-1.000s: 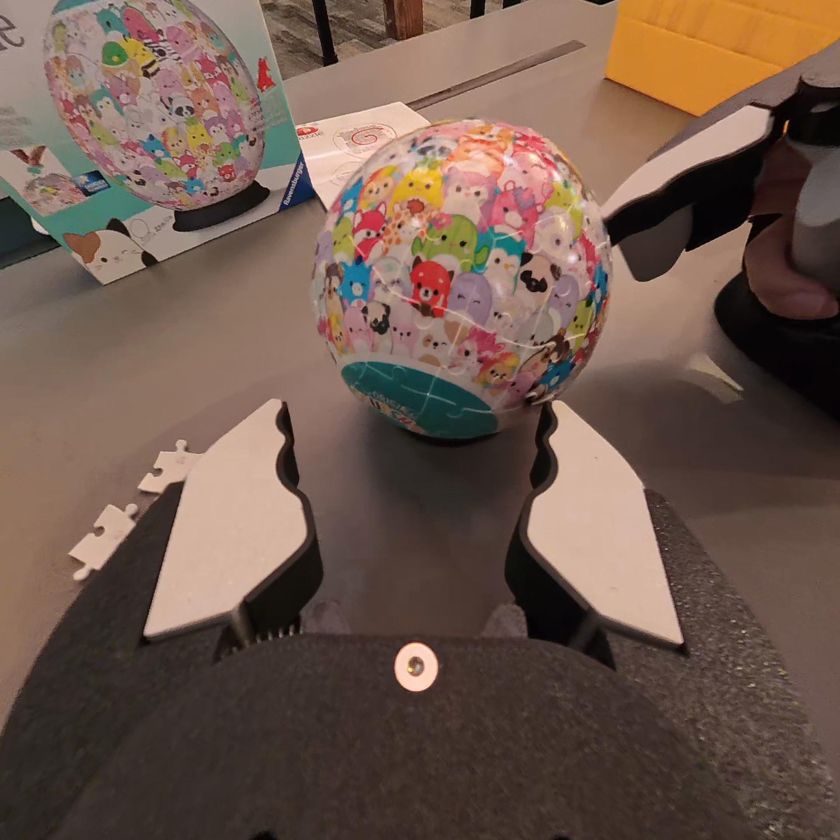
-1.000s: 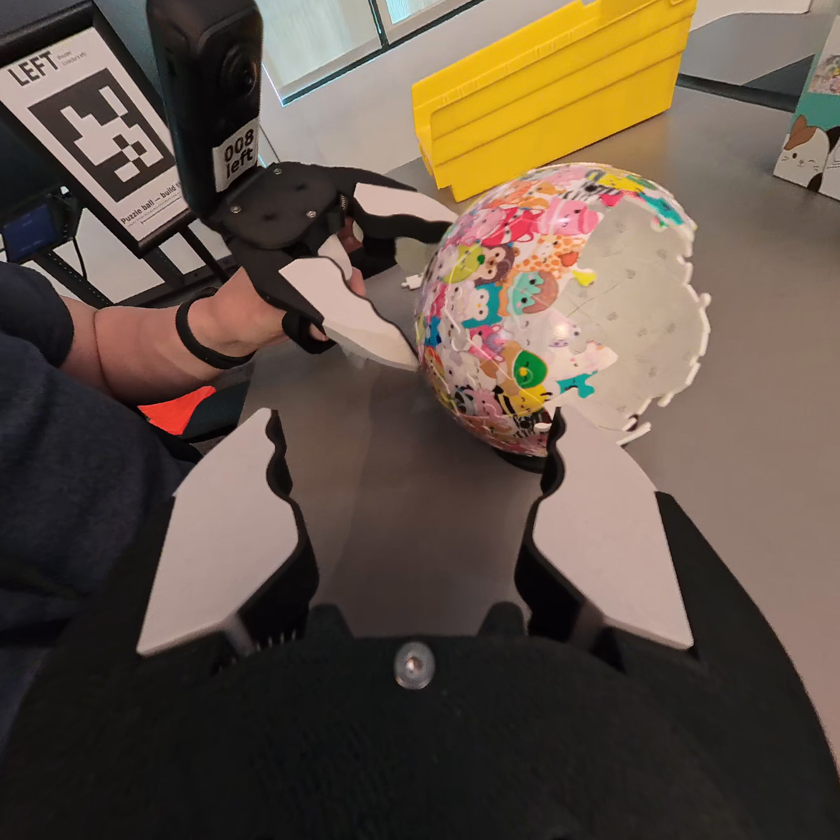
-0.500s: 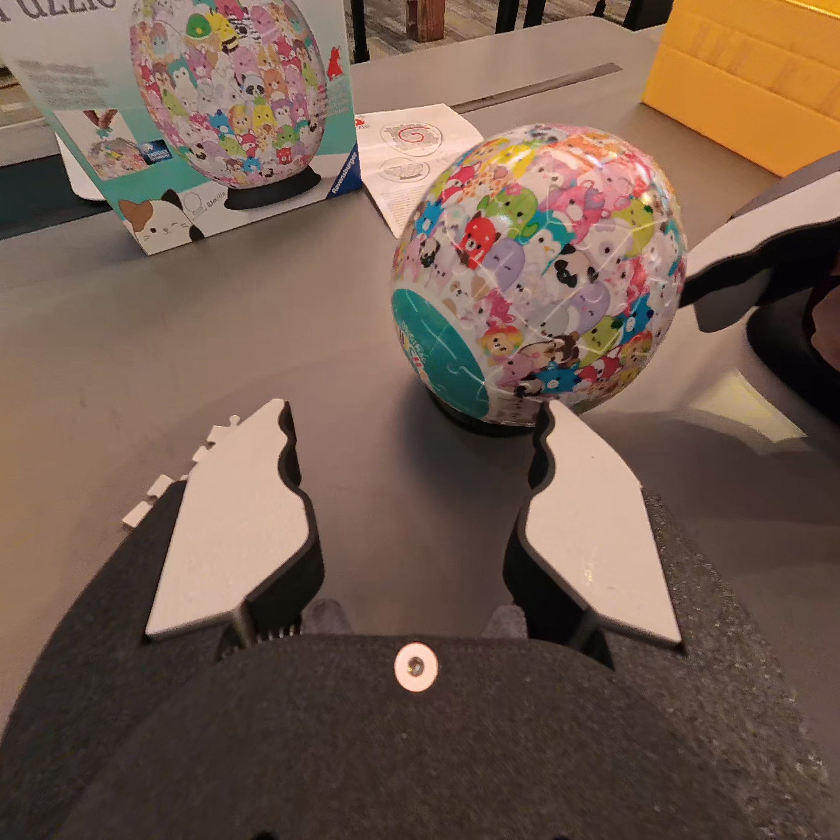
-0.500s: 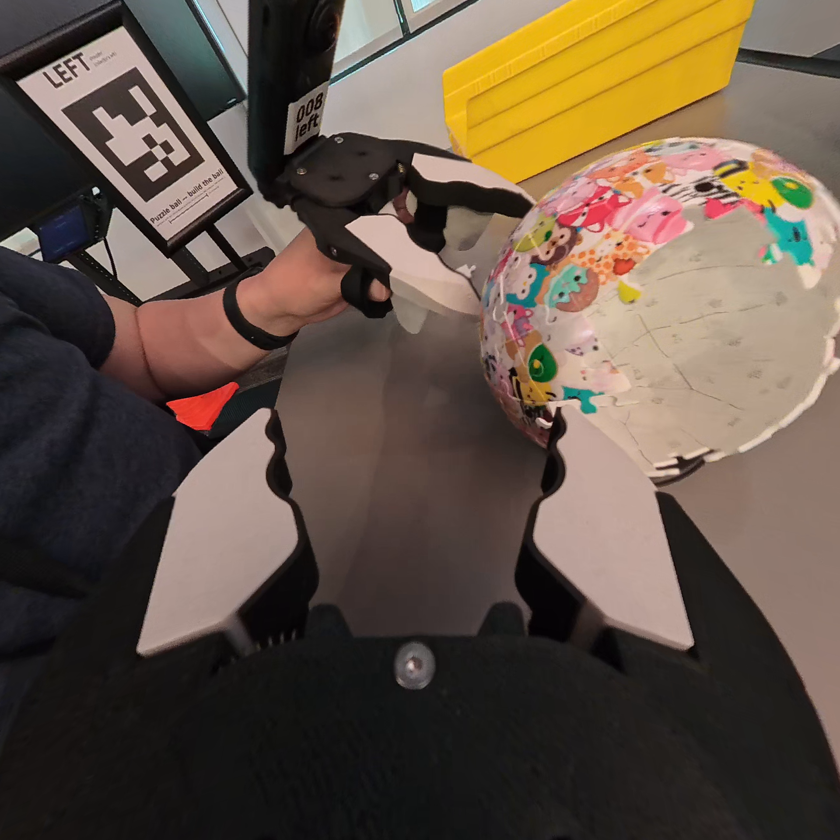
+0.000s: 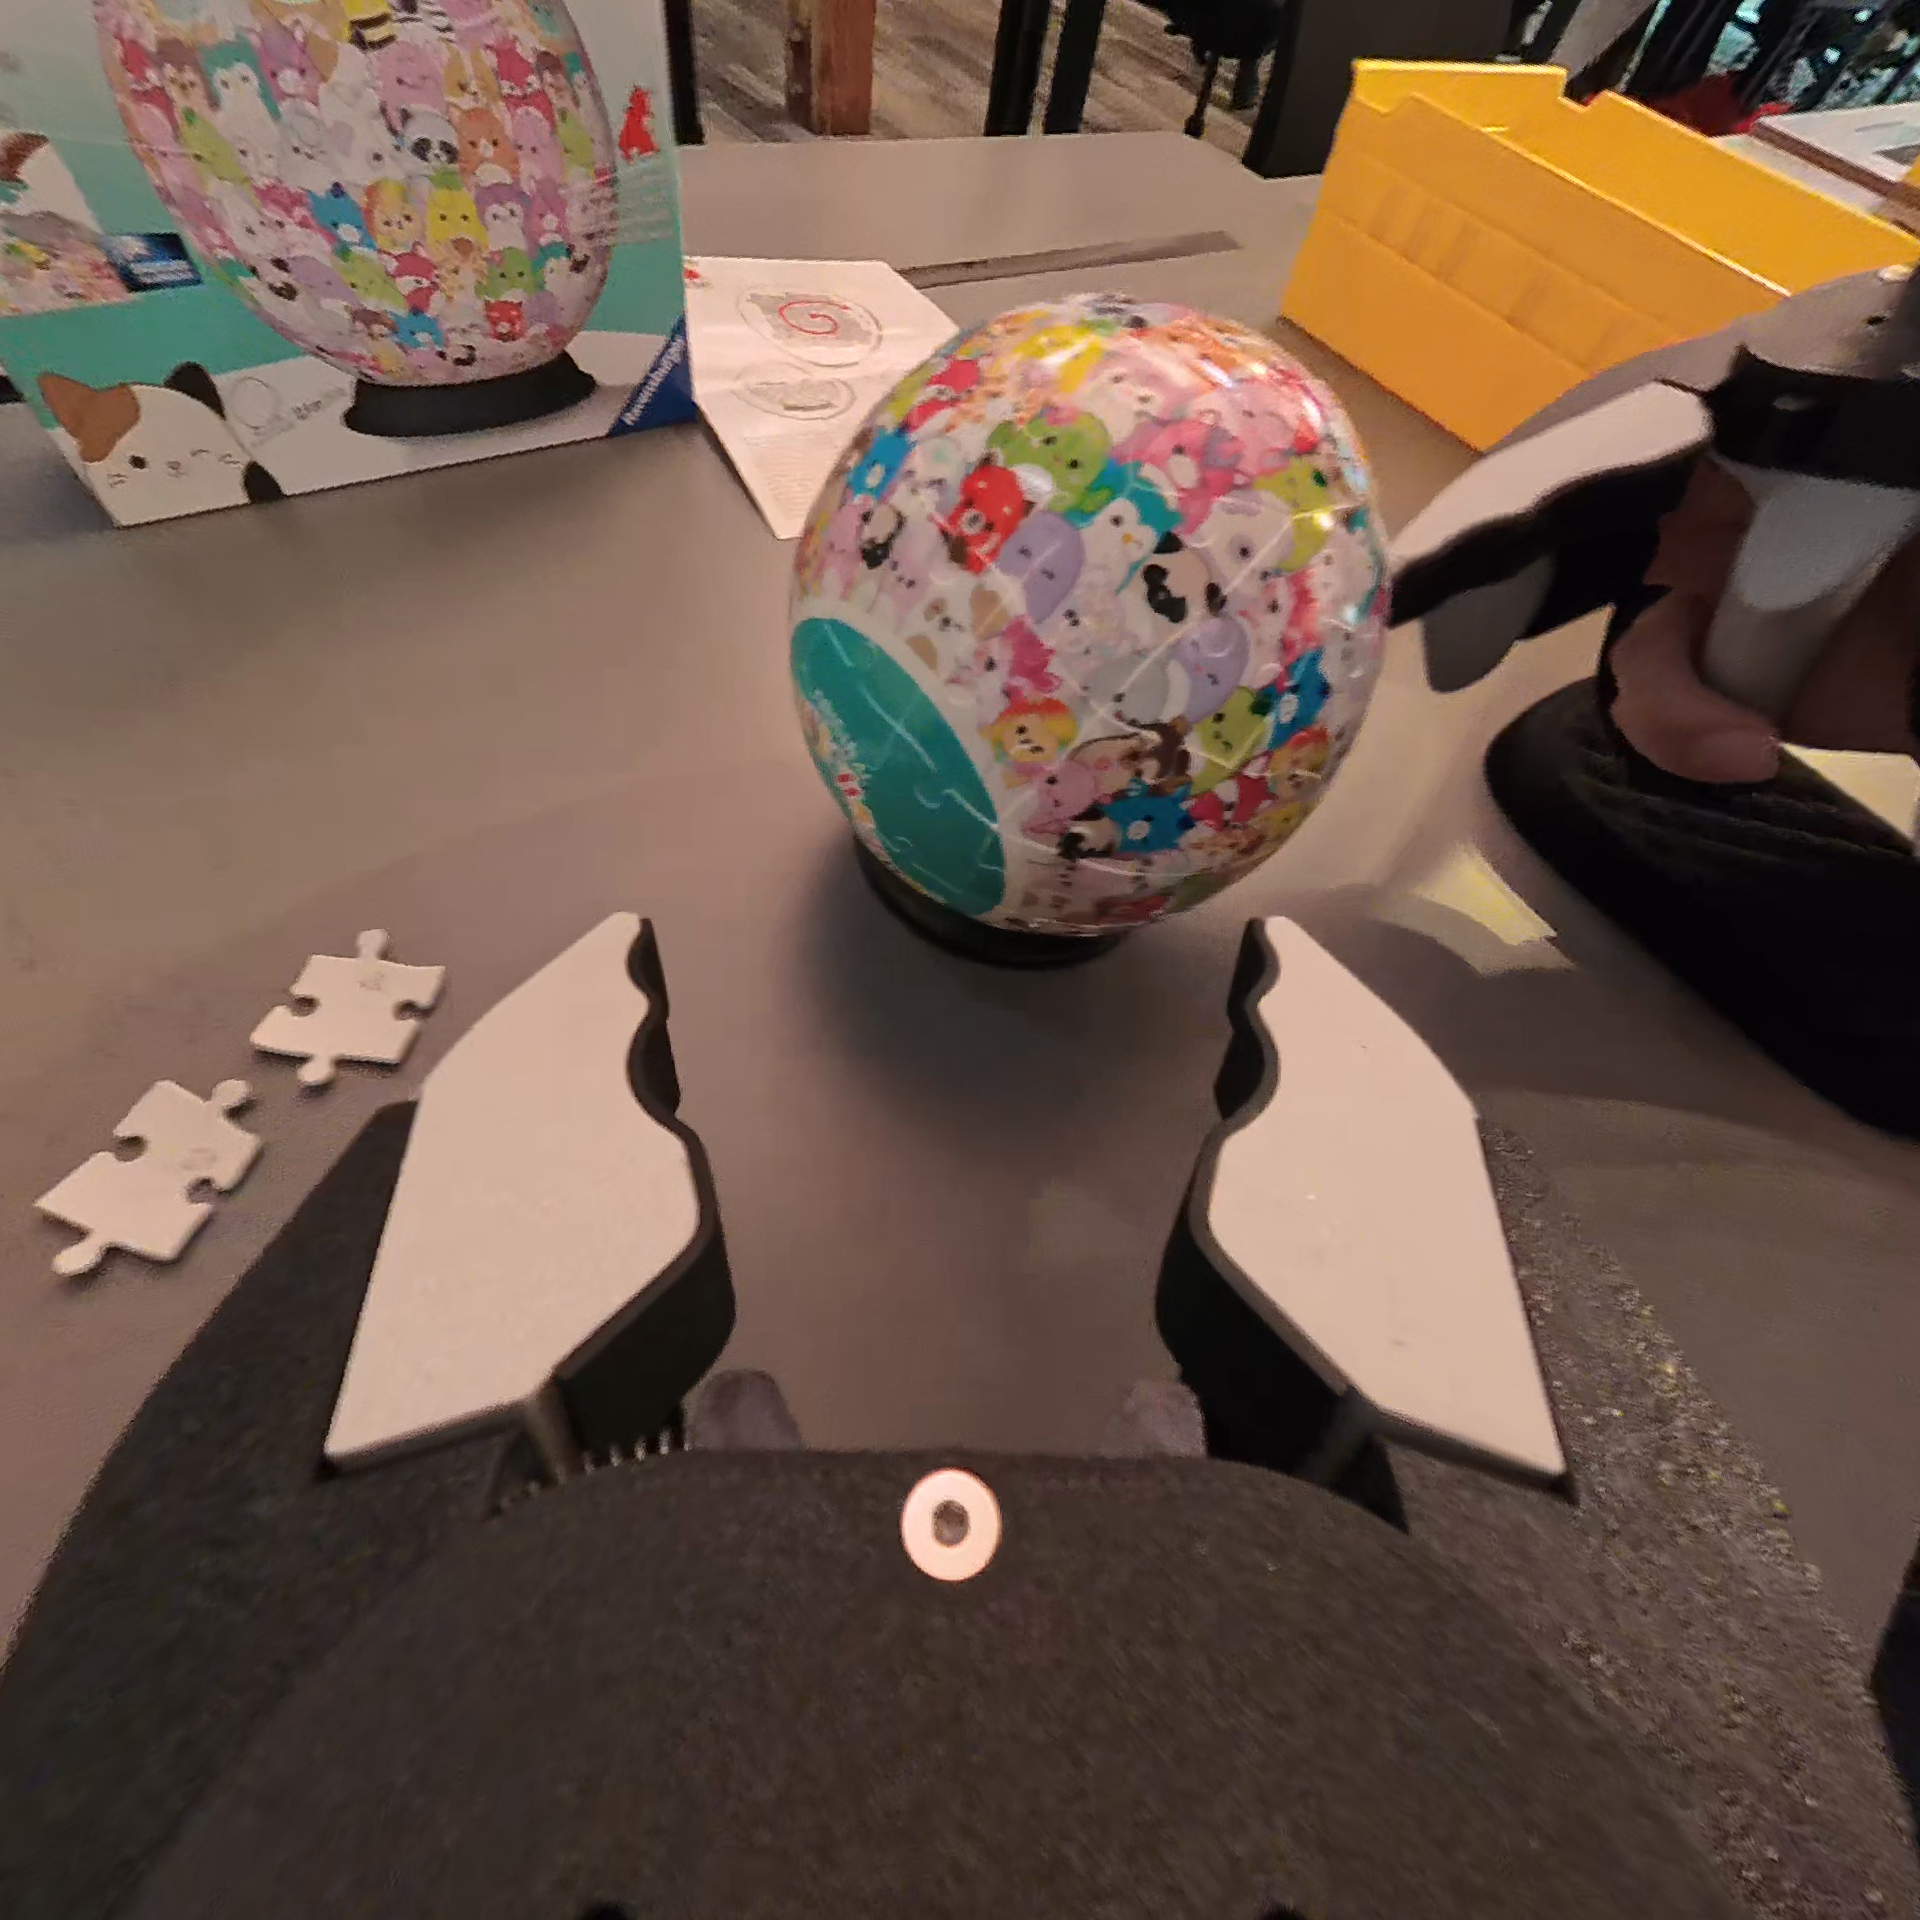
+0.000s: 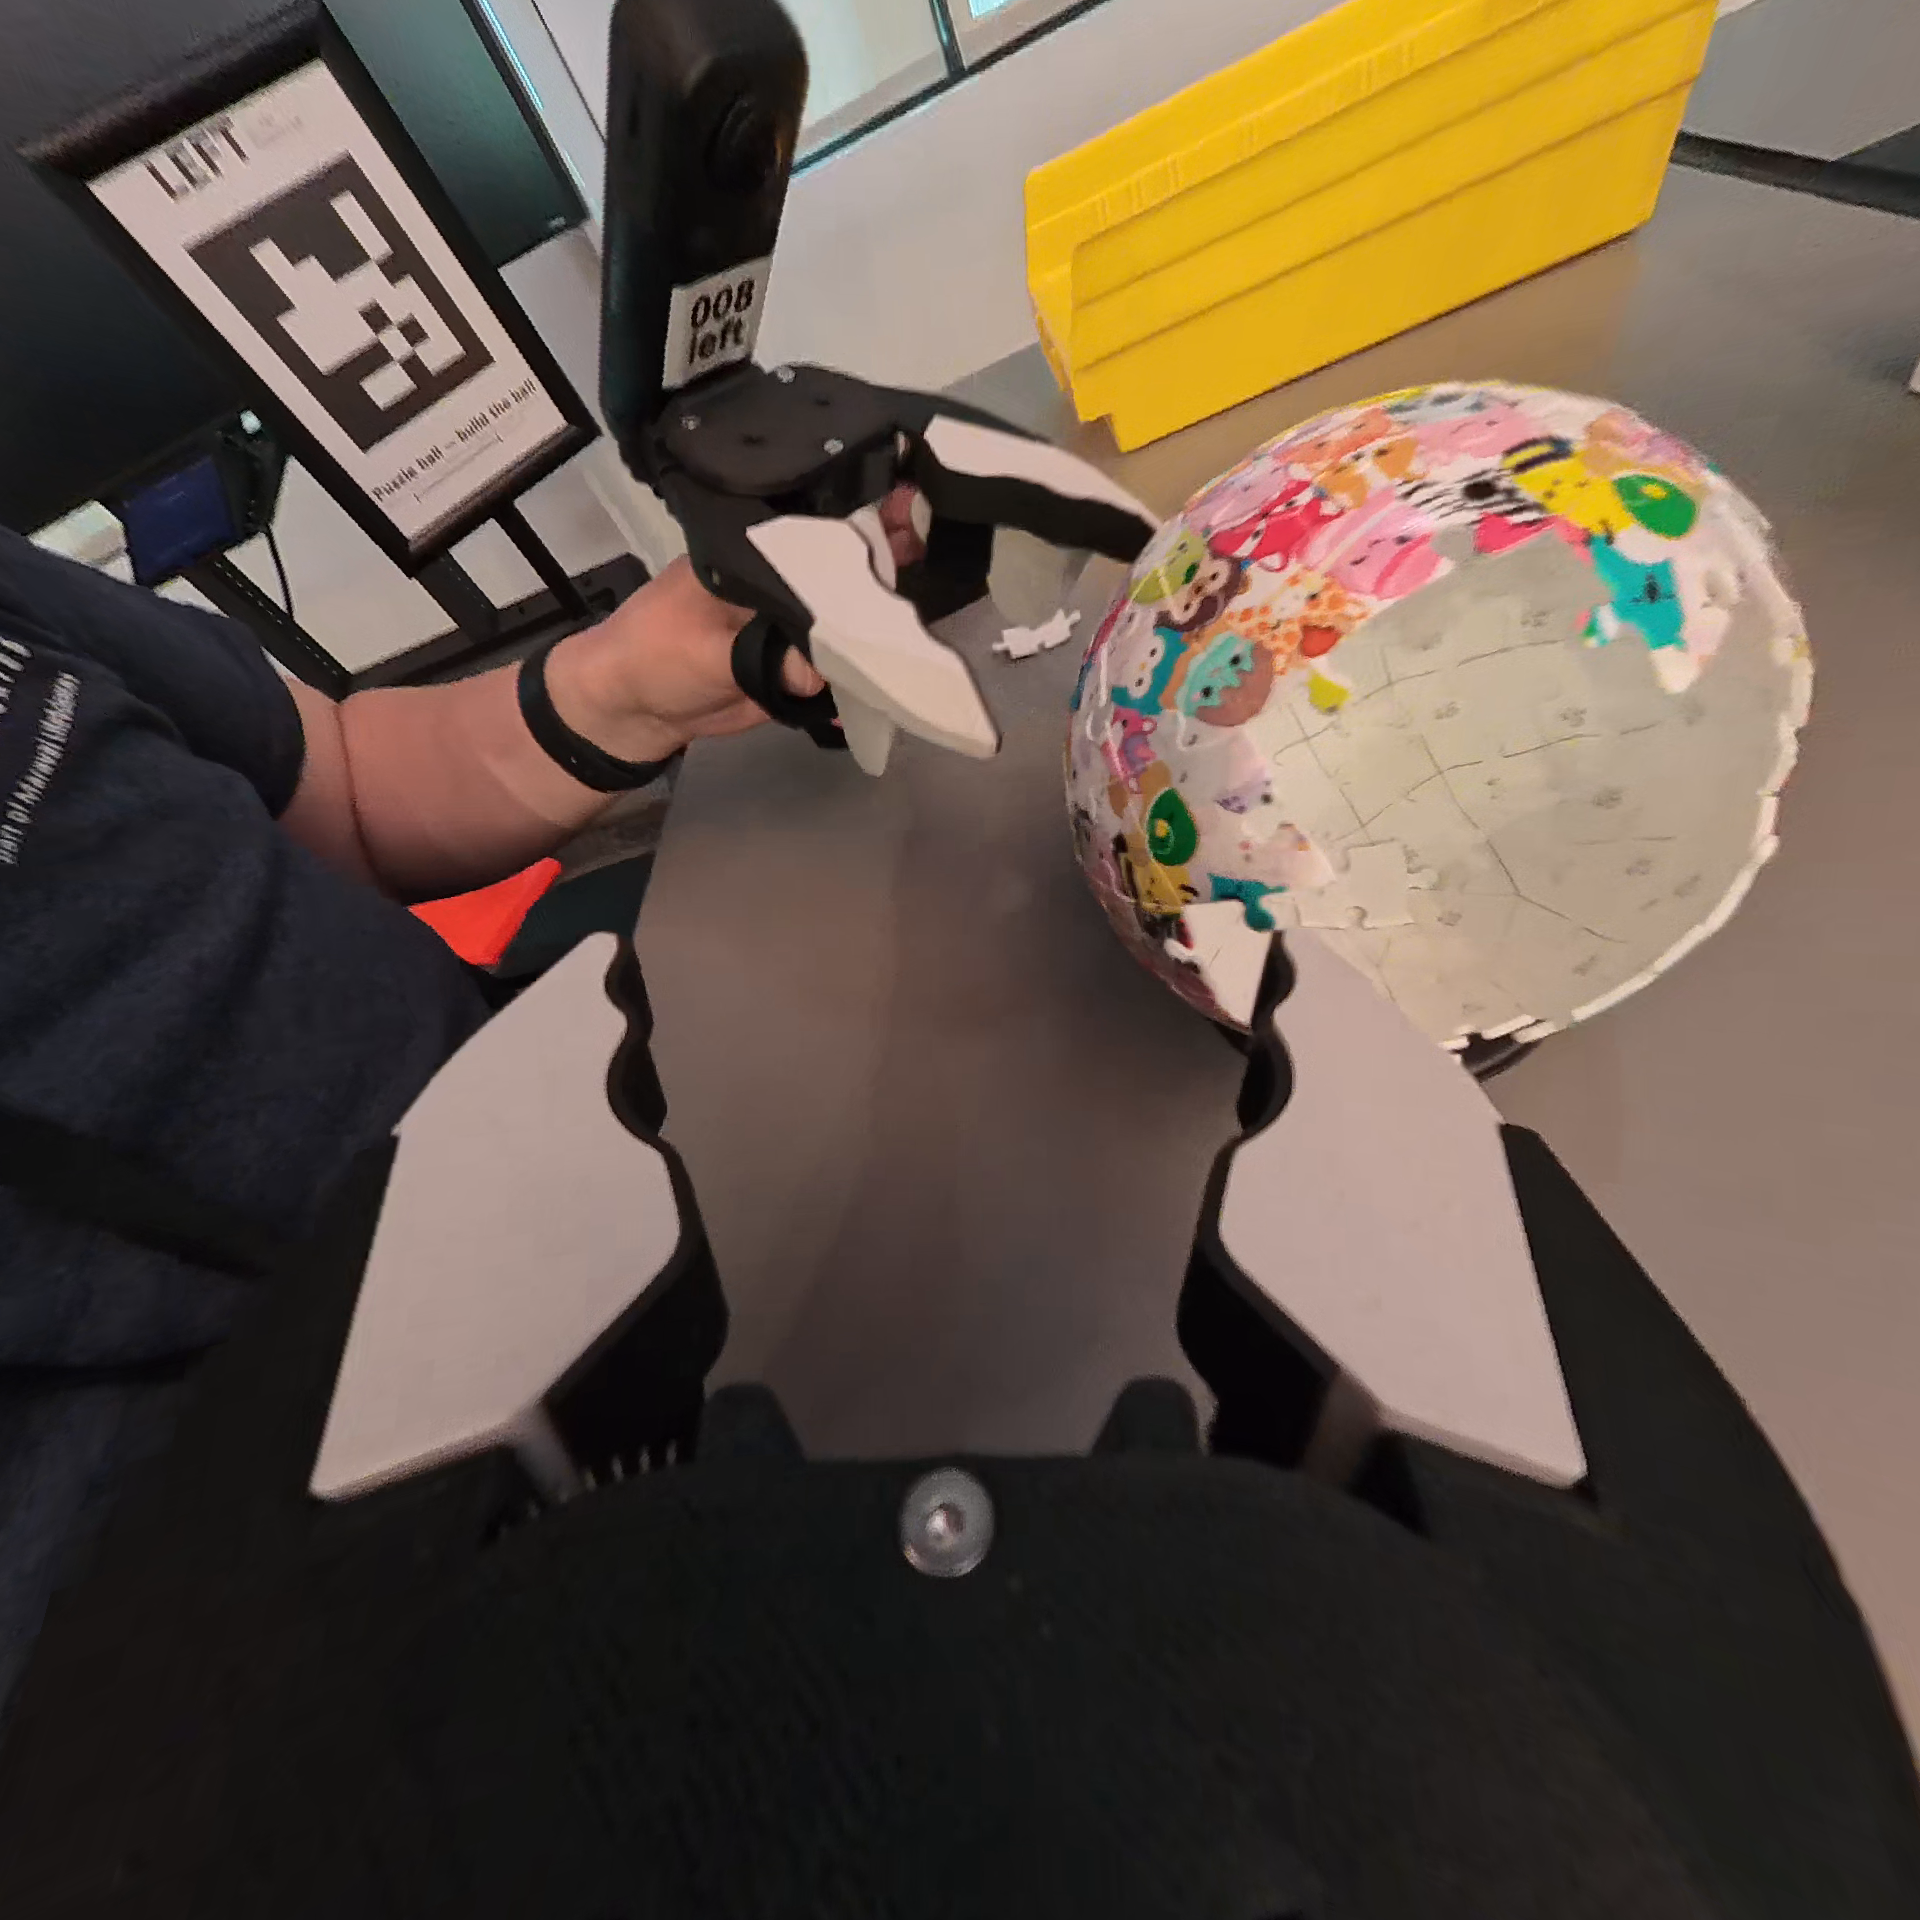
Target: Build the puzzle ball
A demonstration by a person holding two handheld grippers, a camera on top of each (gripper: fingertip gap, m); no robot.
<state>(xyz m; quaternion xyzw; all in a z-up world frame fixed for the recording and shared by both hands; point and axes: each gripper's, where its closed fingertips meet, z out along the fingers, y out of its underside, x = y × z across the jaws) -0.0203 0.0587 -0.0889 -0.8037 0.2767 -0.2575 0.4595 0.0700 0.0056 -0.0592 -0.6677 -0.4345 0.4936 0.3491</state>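
The colourful puzzle ball (image 5: 1091, 613) sits on a black stand (image 5: 987, 940) on the grey table, with a teal patch facing left. In the right wrist view the ball (image 6: 1247, 623) has a large gap showing its grey inside (image 6: 1507, 779). My left gripper (image 5: 951, 935) is open and empty, a short way in front of the ball. My right gripper (image 6: 945, 956) is open and empty, its right fingertip (image 6: 1262, 966) at the ball's lower edge. Two loose white pieces (image 5: 348, 1003) (image 5: 151, 1174) lie left of my left gripper.
The puzzle box (image 5: 343, 208) and an instruction sheet (image 5: 821, 364) stand behind the ball, with a yellow bin (image 5: 1558, 229) at the back right. My right gripper (image 5: 1455, 592) reaches in by the ball's right side. A marker sign (image 6: 332, 301) stands off the table.
The ball has turned on its stand, so the teal patch moved from the bottom to the left. My left gripper has drawn back from the ball. Both grippers stayed open.
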